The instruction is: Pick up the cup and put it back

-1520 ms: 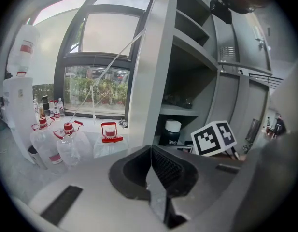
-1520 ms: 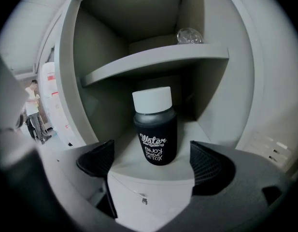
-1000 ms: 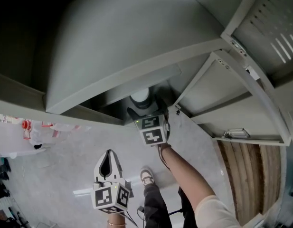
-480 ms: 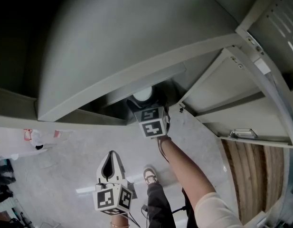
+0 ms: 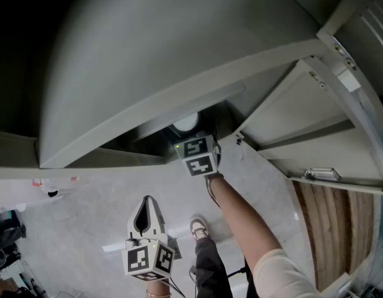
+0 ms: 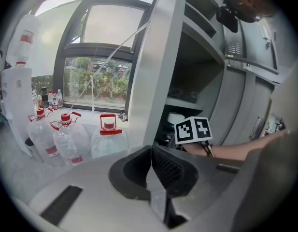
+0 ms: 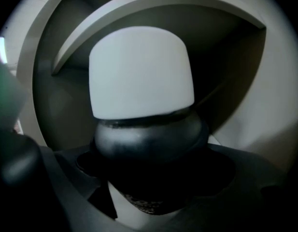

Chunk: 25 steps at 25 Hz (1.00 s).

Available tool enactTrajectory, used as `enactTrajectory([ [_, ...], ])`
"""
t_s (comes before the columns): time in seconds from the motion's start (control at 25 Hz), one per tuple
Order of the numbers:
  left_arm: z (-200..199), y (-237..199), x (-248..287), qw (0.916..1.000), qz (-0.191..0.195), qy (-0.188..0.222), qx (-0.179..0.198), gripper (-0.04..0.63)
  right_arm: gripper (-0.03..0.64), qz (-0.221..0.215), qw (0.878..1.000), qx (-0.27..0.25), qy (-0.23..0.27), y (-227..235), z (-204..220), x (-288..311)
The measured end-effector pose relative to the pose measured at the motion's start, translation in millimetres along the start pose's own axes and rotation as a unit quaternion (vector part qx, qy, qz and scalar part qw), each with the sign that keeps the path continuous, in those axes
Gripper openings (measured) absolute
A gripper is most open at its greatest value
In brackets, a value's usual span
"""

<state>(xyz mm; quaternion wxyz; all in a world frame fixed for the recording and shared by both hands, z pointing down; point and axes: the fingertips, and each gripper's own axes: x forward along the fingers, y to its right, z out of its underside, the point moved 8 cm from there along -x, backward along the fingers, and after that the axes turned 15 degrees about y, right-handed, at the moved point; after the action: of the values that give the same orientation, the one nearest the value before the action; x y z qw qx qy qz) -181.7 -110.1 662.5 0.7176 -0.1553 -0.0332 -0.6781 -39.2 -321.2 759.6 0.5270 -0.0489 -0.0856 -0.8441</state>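
Note:
The cup [image 7: 141,88] has a white upper part and a dark grey rounded lower body. It fills the right gripper view, and my right gripper [image 7: 146,170] is shut on its lower body. In the head view the cup [image 5: 186,123] shows only as a white round top, inside a dark cabinet shelf opening just beyond my right gripper [image 5: 190,138]. Whether the cup rests on the shelf is hidden. My left gripper [image 5: 142,211] hangs low over the floor, away from the cabinet. Its jaws are shut with nothing in them, as the left gripper view also shows for my left gripper [image 6: 151,170].
A grey metal cabinet with a wide shelf front [image 5: 179,95] and an open door [image 5: 290,113] surrounds the right gripper. Several water jugs with red caps [image 6: 108,135] stand by a window. The person's shoe [image 5: 199,228] is on the pale floor below.
The right gripper with the cup has moved slightly deeper into the shelf opening. The left gripper has stayed where it was, still shut.

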Motion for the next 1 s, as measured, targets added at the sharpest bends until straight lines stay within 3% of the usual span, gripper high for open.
enactTrajectory([
  [0.24,-10,6,1,0.9998,-0.012,-0.013,-0.002,0.009,0.478,-0.001,1.000,-0.005,-0.004,0,3,4],
  [0.44,-10,6,-2,0.9998,-0.013,-0.012,-0.004,0.010,0.428,-0.001,0.999,-0.038,-0.024,3,2,1],
  [1.0,-6,4,-15,0.9999,-0.012,-0.002,-0.005,0.010,0.419,0.017,0.998,-0.043,-0.036,4,1,-21],
])
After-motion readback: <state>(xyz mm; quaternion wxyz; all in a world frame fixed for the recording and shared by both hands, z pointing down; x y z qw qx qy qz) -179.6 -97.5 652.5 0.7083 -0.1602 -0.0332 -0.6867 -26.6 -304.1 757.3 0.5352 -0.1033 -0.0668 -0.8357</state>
